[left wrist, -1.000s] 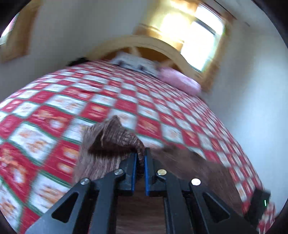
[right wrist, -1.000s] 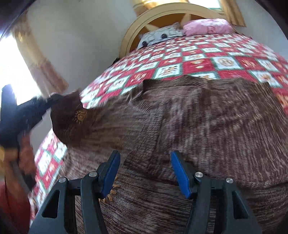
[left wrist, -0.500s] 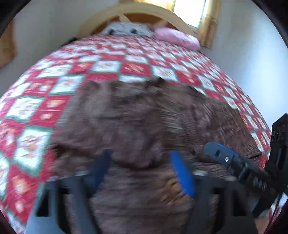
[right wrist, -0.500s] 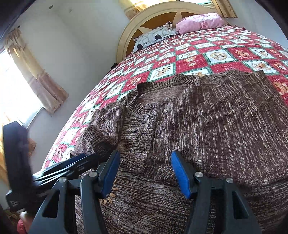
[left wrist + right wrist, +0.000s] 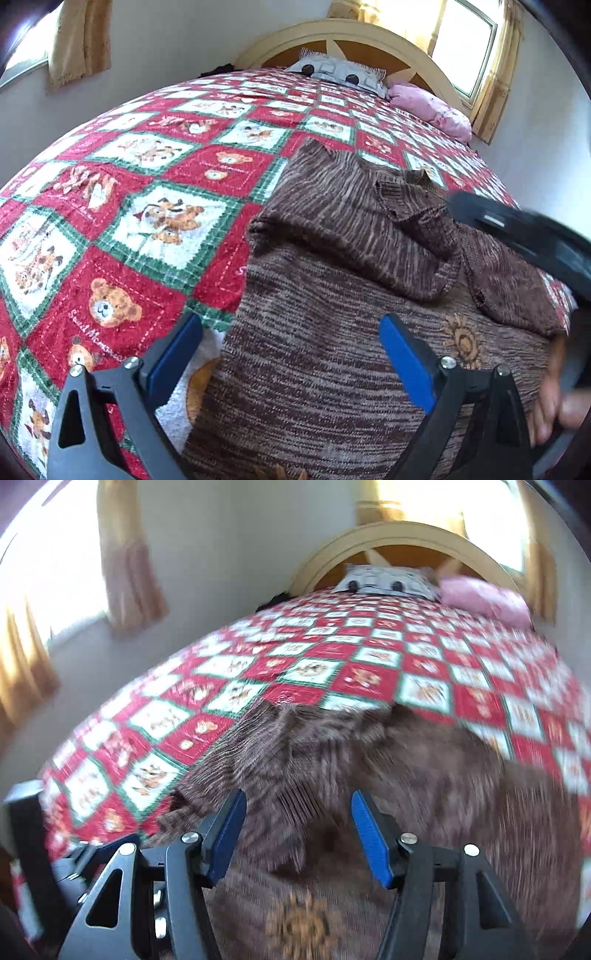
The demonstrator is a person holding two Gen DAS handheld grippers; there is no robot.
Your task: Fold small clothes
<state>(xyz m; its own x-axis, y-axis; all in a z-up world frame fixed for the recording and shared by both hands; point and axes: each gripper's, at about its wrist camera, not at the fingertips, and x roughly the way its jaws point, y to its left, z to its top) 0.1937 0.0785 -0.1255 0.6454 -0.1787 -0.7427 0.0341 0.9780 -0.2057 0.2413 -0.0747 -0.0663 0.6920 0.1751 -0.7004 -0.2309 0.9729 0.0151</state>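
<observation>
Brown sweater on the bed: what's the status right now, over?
Left tool jaws opening, nothing gripped. Right tool open, empty. Brown sweater flat on quilt, one sleeve folded across. Nothing in the way.

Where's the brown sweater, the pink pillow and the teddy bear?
brown sweater (image 5: 332,354), left wrist view, its front.
pink pillow (image 5: 432,107), left wrist view, its middle.
teddy bear (image 5: 110,304), left wrist view, its face.

Red, white and green checked teddy-bear quilt (image 5: 155,206) covered the bed. Grey patterned pillow (image 5: 338,72) and pink pillow (image 5: 432,109) lay against the arched cream wooden headboard (image 5: 295,35). Tan curtains (image 5: 79,38) hung at windows.
</observation>
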